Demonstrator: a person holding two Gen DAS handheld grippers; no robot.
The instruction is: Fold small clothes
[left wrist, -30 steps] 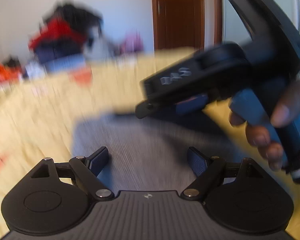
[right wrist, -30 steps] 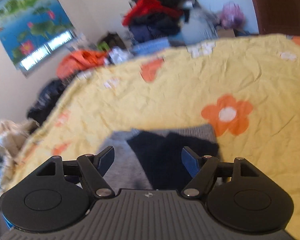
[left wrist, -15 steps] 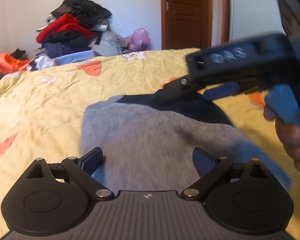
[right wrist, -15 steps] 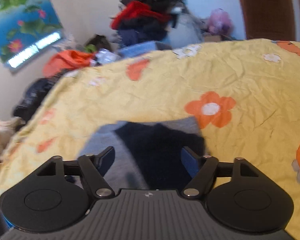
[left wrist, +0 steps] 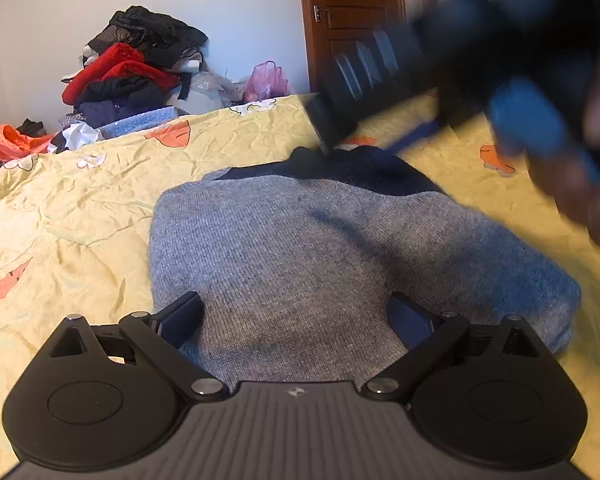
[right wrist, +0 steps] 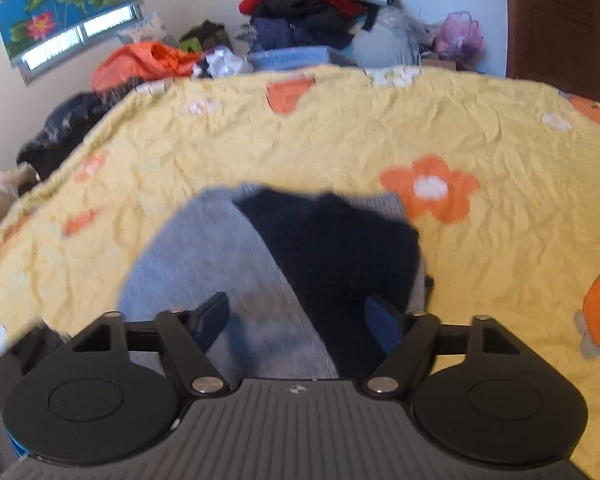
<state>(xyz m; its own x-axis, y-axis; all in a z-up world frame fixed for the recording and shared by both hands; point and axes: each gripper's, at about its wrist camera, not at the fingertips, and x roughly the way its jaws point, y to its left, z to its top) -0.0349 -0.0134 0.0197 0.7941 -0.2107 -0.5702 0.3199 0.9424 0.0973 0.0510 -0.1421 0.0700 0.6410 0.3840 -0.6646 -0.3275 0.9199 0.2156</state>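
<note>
Where sweater (left wrist: 300,264) lies, hand-held gripper (left wrist: 296,316) hovers.

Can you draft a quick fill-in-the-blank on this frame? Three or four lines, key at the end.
1. The grey sweater lies on a bedsheet whose ground colour is ____.
2. The left tongs are ____, one finger either side of grey knit.
3. The sheet's flower has orange petals and a ____ centre.
4. The sweater's dark part is on its far end, beside the ____ tongs' view centre.

Missing words: yellow; open; white; right
</note>
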